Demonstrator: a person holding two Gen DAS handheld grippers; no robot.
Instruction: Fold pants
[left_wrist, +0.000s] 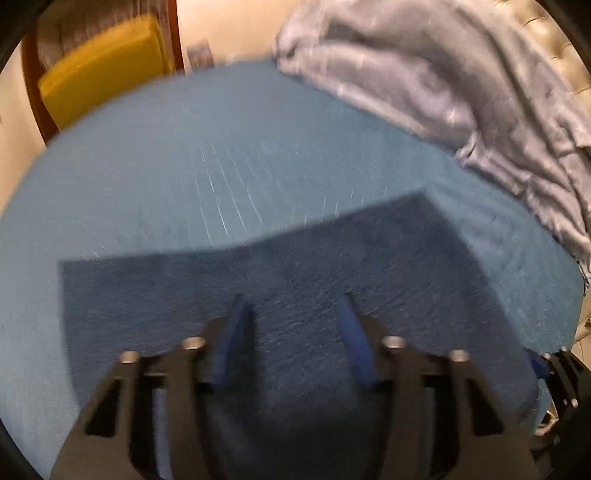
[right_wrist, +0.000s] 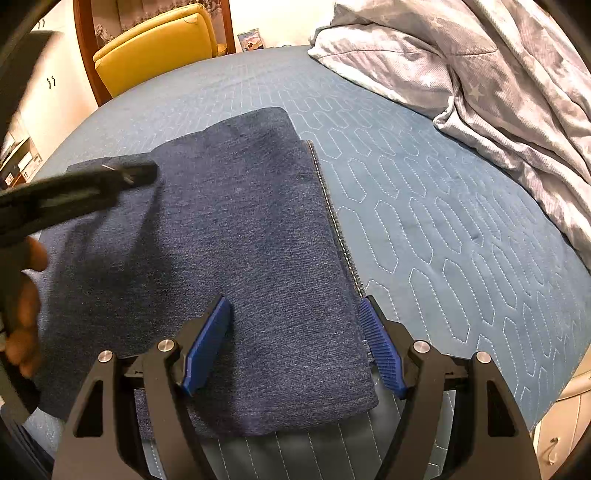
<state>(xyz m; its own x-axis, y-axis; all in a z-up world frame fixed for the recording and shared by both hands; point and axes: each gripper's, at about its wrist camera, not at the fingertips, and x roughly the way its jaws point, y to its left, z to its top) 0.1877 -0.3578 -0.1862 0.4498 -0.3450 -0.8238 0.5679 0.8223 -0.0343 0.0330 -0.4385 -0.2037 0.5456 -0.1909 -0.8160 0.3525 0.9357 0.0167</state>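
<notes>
Folded navy denim pants (right_wrist: 236, 258) (rectangular), quilted blue bedspread (right_wrist: 424, 206), both tools spread wide, right (right_wrist: 293, 314), left (left_wrist: 293, 302)

The left tongs (left_wrist: 293, 306), blue pads spread apart, hover over folded dark navy knit pants (left_wrist: 280, 266) lying flat on the blurred blue quilted bed (left_wrist: 221, 155) beside a rumpled grey duvet (left_wrist: 461, 85).

**Pants at the middle of the bed**

The folded pants (right_wrist: 236, 258) lie on the bed cover (right_wrist: 443, 229). Right of and behind the pants, a blanket (right_wrist: 498, 85) is heaped on the cover. Behind the pants to the left, beyond the bed, stands a chair (right_wrist: 155, 48).
</notes>
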